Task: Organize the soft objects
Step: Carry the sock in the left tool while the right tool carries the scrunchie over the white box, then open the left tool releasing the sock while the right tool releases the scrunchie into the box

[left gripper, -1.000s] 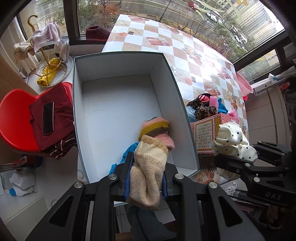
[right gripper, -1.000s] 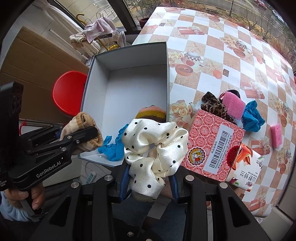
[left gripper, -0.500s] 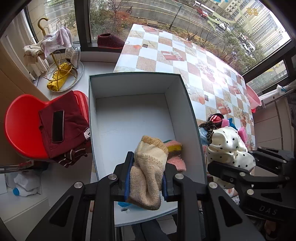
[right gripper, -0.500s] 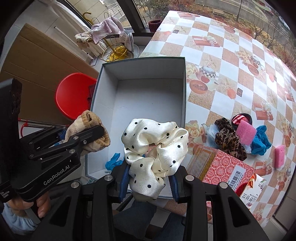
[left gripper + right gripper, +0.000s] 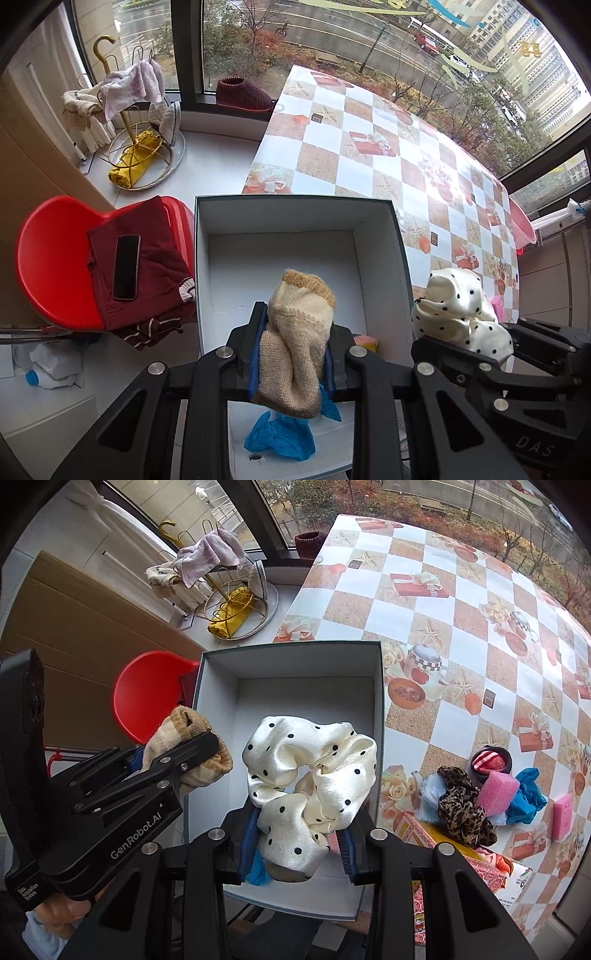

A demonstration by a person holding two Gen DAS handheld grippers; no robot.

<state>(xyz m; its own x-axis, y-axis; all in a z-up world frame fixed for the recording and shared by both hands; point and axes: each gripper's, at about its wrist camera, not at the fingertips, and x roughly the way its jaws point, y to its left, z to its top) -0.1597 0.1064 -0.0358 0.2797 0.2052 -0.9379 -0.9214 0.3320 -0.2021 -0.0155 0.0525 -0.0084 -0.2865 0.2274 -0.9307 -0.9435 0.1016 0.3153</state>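
My left gripper (image 5: 291, 350) is shut on a beige knitted sock (image 5: 295, 332), held above the near end of an open white box (image 5: 295, 214); the sock also shows in the right wrist view (image 5: 184, 746). My right gripper (image 5: 295, 834) is shut on a cream polka-dot scrunchie (image 5: 310, 771), also above the box (image 5: 288, 657), to the right of the left gripper. A blue cloth (image 5: 280, 435) lies in the box's near end. A striped knit item (image 5: 364, 341) is mostly hidden behind the left gripper.
A red patterned carton (image 5: 443, 845) with a leopard scrunchie (image 5: 461, 805), pink sponge (image 5: 495, 790) and blue cloth (image 5: 528, 794) stands right of the box on the checkered table (image 5: 461, 609). A red chair (image 5: 51, 266) with clothes and a phone stands left.
Both grippers have risen and pulled back from the box with their items still held. The box looks smaller, and the striped knit item is now mostly hidden.
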